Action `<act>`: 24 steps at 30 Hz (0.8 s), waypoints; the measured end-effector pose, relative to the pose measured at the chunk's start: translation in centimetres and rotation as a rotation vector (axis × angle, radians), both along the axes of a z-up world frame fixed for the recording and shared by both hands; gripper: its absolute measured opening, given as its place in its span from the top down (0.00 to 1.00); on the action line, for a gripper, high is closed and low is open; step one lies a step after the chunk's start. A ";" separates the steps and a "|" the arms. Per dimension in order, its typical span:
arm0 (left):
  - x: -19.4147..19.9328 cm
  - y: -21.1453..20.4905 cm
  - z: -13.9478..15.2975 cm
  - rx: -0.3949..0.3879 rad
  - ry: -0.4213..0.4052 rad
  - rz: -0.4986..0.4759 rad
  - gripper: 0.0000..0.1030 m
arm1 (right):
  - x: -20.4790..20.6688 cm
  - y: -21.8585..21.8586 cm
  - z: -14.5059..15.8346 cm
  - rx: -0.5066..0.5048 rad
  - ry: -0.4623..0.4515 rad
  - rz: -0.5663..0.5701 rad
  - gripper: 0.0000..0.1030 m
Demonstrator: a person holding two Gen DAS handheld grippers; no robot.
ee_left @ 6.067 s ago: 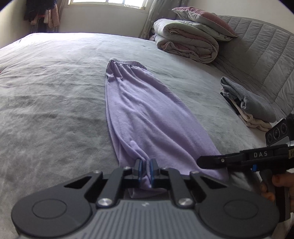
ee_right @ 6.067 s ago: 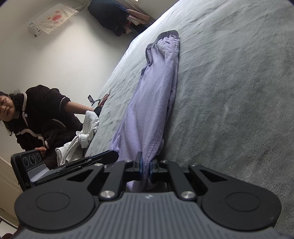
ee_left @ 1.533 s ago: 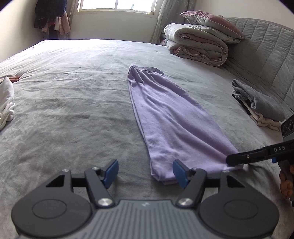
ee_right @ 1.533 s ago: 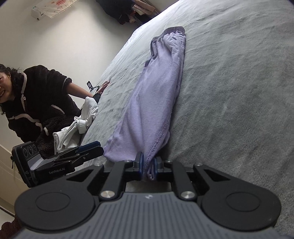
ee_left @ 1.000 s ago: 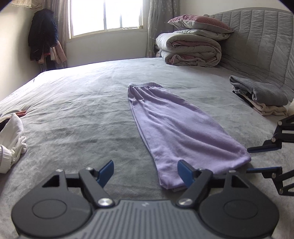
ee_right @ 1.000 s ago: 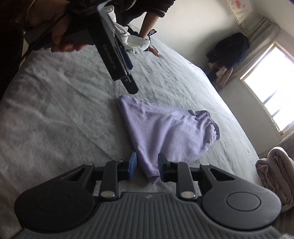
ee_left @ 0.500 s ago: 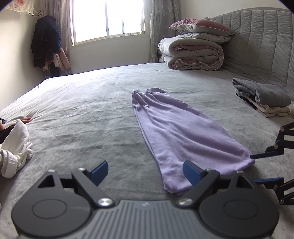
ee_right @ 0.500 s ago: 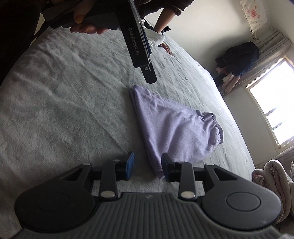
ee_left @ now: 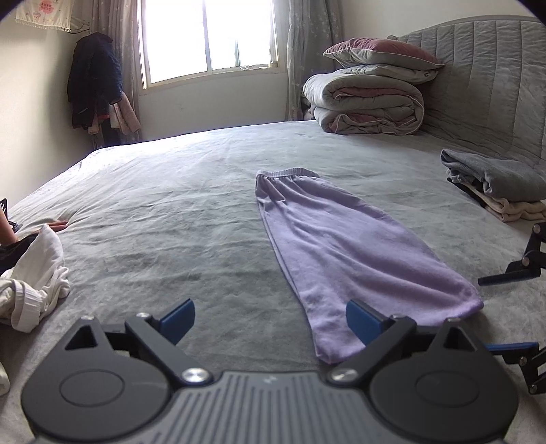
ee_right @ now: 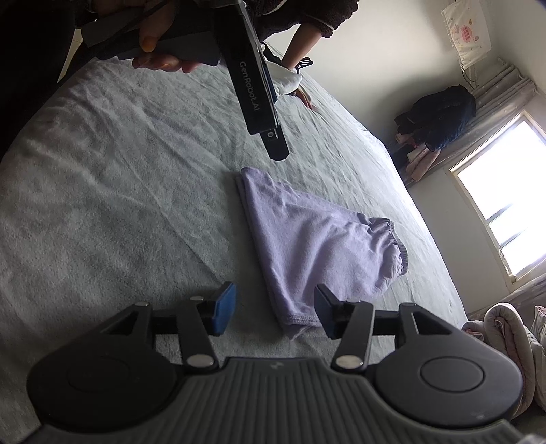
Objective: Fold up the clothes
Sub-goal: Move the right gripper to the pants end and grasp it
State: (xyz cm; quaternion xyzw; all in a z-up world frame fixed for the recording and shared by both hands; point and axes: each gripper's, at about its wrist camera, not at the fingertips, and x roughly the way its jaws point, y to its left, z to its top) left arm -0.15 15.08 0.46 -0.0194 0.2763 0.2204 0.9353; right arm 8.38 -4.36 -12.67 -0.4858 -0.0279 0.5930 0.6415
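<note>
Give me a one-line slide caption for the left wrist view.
Open left gripper above the near end of lilac trousers laid flat on a grey bed.

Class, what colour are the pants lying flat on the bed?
Light purple pants, clearest in the left wrist view.

Two handheld grippers, matte black. Left gripper [ee_left: 269, 316]: ribbed grey housing behind the linkage, a round black disc with an inset circle to either side, silver screws at the finger pivots, blue pads [ee_left: 361, 317] on the inner finger faces. Right gripper [ee_right: 269, 310]: same build, same blue pads [ee_right: 225, 307]. White "GenRobot.AI" lettering along the left gripper's side in the right wrist view. Dark fleecy sleeve [ee_right: 327, 13] above.
</note>
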 end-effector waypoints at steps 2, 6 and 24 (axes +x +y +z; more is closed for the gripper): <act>-0.1 0.1 0.0 0.002 -0.003 0.005 0.07 | 0.0 -0.1 0.0 0.005 -0.002 0.004 0.48; -0.3 0.1 0.1 0.006 -0.009 0.016 0.06 | -0.4 -0.5 0.0 0.012 -0.004 0.010 0.48; -0.4 -1.9 0.1 0.150 0.025 -0.126 0.05 | 0.2 -0.4 0.0 0.023 -0.037 0.054 0.42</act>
